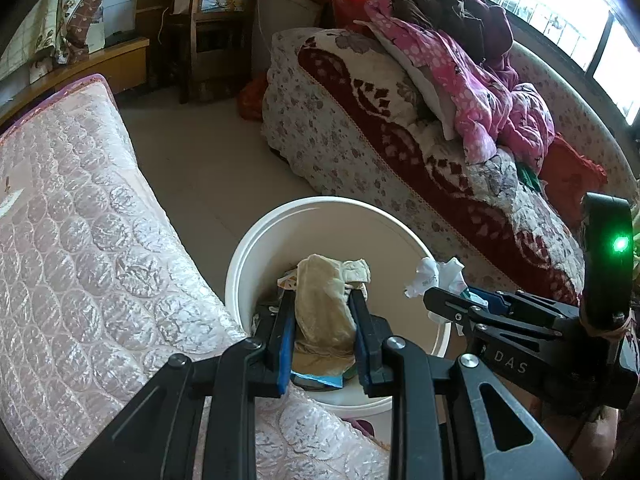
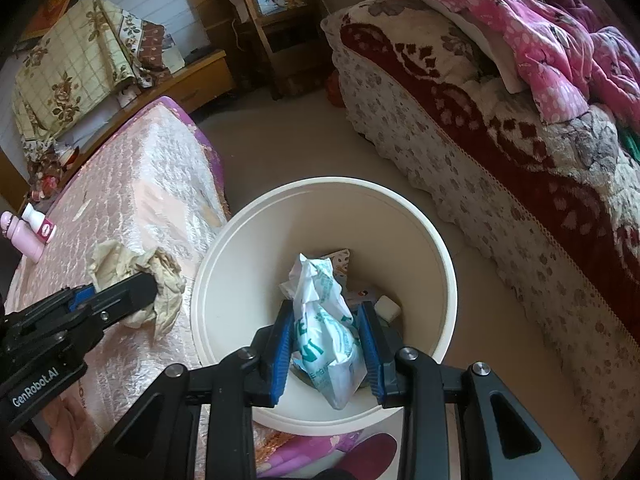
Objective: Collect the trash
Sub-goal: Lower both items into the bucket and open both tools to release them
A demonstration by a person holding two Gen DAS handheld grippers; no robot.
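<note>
Over one bin, two grippers, two wads

The held bag hides most trash inside the bin.

Sunlit window; beige floor

The bin was cream-white. A beige crumpled cloth sat between blue pads on black fingers. The plastic bag was white with teal print. On the left, the mattress was pale pink, quilted in circles, purple-edged. On the right, the bed cover was cream with grey flowers, topped by a dark-red blanket and a pink white-spotted quilt. Far left lay a pink bottle.
</note>
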